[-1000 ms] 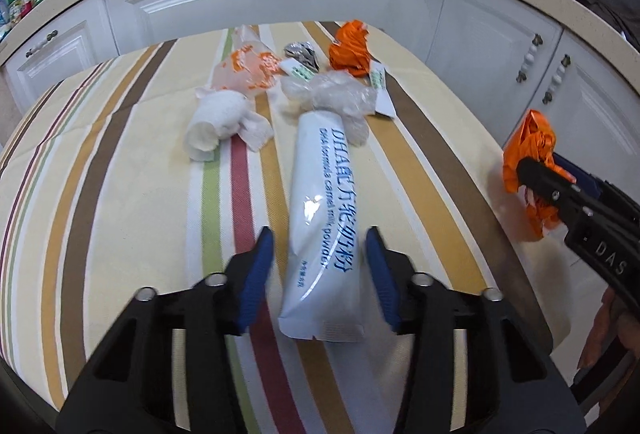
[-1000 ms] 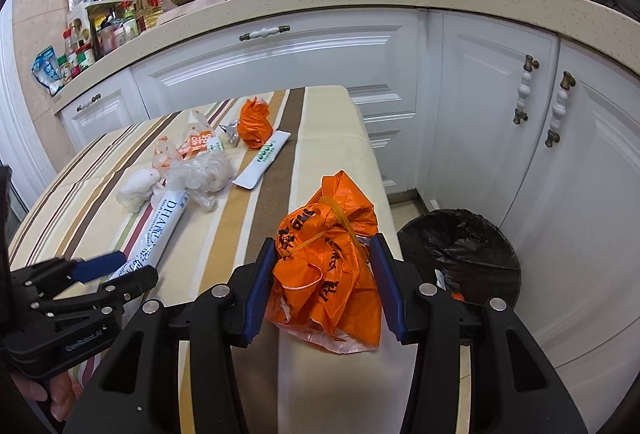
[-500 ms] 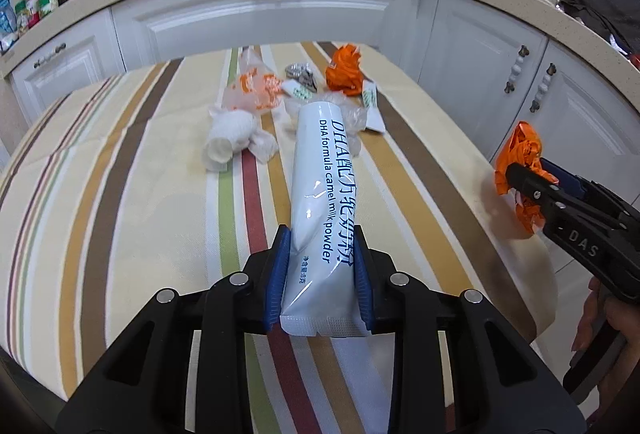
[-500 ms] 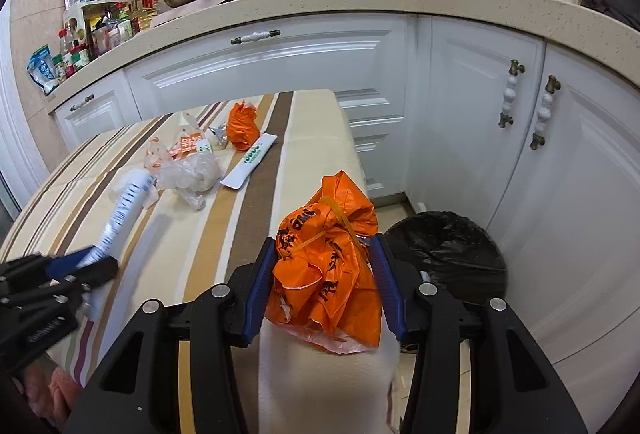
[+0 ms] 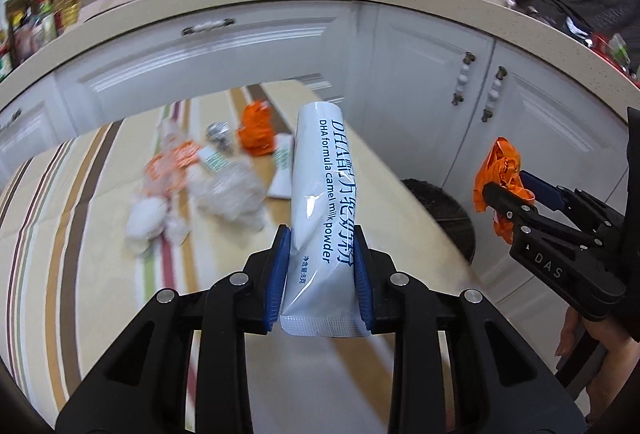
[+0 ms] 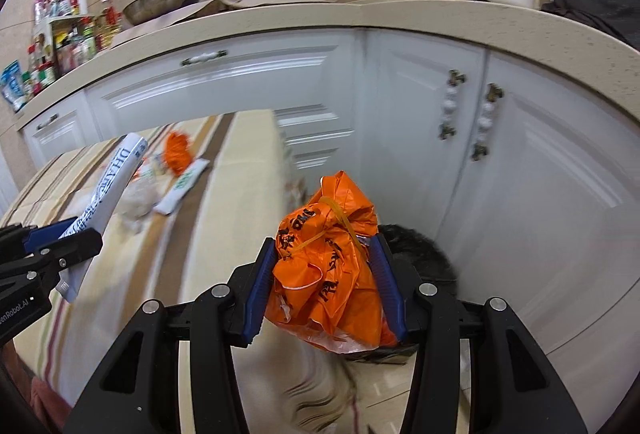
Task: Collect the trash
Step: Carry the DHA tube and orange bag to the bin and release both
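While the left hand-held gripper [image 5: 320,274] pinches a white milk powder sachet [image 5: 322,201] clear above the striped bench [image 5: 80,274], the right hand-held gripper [image 6: 326,286] clamps a crumpled orange bag [image 6: 324,274] over the black bin [image 6: 424,254] beside the bench.

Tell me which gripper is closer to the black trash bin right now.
Right. The right gripper, holding the orange bag, is just above the trash bin; the left gripper, holding the white packet, is over the table beside it.
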`<state>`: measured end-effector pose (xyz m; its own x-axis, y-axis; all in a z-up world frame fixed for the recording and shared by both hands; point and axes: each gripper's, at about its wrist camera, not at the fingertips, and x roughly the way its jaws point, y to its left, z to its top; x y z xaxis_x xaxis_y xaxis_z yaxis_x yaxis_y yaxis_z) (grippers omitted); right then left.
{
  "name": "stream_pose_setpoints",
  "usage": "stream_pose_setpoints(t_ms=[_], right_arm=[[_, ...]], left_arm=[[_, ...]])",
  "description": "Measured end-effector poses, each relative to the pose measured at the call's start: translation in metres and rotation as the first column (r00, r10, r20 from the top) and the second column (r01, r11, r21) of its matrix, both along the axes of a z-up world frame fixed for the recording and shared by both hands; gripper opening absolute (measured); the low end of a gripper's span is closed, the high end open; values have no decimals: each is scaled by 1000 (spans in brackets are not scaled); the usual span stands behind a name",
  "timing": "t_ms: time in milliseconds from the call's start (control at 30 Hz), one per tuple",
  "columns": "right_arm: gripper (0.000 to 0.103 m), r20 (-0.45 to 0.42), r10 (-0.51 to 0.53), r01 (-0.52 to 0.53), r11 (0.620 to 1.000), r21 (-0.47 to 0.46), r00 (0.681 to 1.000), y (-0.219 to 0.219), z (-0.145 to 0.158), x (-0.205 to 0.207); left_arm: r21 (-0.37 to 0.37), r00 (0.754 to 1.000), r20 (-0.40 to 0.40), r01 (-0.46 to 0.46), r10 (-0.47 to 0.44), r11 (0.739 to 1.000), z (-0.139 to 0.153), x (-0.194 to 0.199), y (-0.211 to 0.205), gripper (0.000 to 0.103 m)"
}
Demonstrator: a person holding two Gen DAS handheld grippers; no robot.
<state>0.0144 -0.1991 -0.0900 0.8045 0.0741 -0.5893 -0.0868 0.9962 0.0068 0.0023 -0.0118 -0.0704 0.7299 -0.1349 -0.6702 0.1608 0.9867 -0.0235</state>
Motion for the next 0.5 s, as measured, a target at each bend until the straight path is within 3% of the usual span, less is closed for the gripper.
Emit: stream_pose_setpoints(t_ms=[267, 500], right_arm=[[47, 4, -81, 81, 997, -17, 997, -43, -2, 24], [47, -16, -113, 113, 993, -26, 993, -68, -13, 50]], left_arm=[[24, 993, -10, 115, -114, 993, -4, 45, -65, 29], [45, 984, -66, 169, -166, 985, -22, 84, -108, 29]])
